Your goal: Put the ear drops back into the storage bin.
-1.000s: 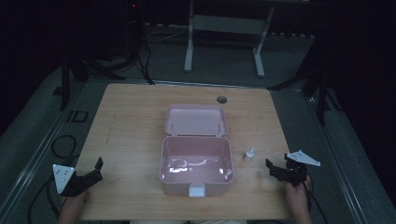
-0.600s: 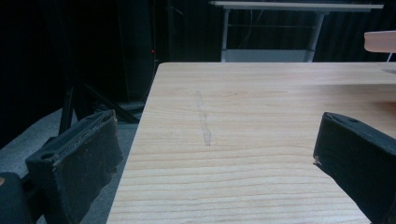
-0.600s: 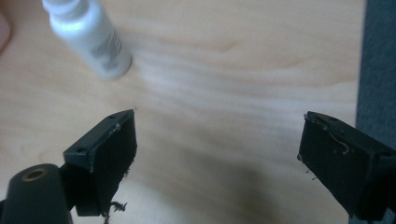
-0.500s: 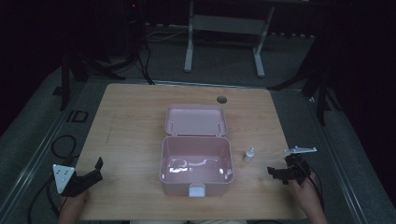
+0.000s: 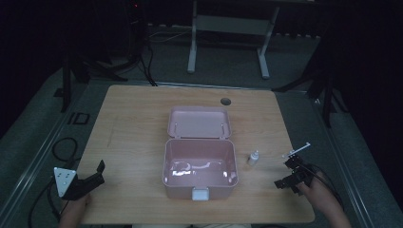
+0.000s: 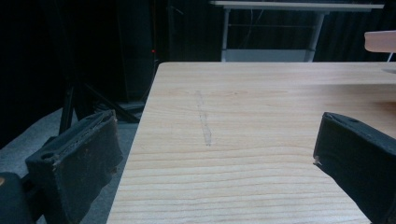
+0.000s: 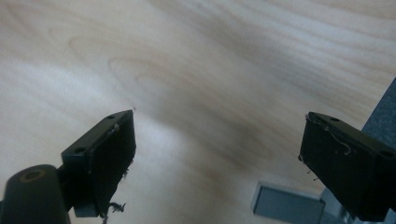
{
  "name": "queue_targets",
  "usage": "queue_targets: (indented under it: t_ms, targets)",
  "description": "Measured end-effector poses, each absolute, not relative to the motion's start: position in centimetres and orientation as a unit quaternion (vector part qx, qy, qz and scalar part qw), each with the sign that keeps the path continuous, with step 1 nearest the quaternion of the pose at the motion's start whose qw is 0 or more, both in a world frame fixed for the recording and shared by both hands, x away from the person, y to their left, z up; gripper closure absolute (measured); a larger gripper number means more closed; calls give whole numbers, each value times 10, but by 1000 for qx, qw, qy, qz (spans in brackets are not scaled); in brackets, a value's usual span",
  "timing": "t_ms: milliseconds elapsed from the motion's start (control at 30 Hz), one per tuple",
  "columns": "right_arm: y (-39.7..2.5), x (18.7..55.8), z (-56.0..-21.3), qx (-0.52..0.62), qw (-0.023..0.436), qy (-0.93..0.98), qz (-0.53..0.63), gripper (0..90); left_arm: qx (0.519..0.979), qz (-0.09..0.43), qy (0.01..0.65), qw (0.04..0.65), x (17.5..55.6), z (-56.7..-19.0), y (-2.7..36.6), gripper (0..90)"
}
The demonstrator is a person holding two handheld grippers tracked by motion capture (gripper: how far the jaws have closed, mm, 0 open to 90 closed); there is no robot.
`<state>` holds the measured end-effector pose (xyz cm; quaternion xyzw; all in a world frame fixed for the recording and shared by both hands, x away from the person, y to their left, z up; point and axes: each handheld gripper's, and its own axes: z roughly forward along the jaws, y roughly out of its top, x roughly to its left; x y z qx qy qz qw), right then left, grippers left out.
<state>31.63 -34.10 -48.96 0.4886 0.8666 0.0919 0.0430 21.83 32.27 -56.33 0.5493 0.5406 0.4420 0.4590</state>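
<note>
While both jaws gape wide on nothing, the right hand-held gripper (image 5: 287,175) hovers just right of one small white dropper bottle (image 5: 254,158) (upright); one open pink box (image 5: 200,167) lies between that bottle and the wide-open left hand-held gripper (image 5: 93,176) on the surface (image 5: 138,133).

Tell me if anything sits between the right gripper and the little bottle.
Nothing visible does. The right gripper is open near the table's right edge, and the bottle stands upright to its left, beside the open pink box. Only bare wood lies between them in the high view.
</note>
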Motion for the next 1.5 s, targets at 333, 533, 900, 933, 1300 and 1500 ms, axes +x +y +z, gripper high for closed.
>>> queue_targets:
  t_ms: [333, 533, 900, 933, 1300, 1500]
  targets:
    - [-324, 316, -495, 396, -30, 917, -24, 104, 549, 442, 541, 459, 219, -563, 323, 10]
    - [-317, 315, -496, 384, -68, 920, -46, 104, 549, 442, 541, 459, 219, -563, 323, 10]
    - [-310, 335, -486, 368, -63, 927, -39, 104, 549, 441, 542, 459, 219, -563, 323, 9]
    - [-309, 337, -486, 366, -61, 928, -41, 104, 549, 441, 542, 459, 219, -563, 323, 10]
    - [-289, 359, -483, 370, -55, 927, -24, 104, 549, 439, 543, 460, 219, -563, 323, 10]
    - [-278, 375, -478, 380, -52, 924, -2, 104, 548, 438, 544, 460, 219, -563, 324, 9]
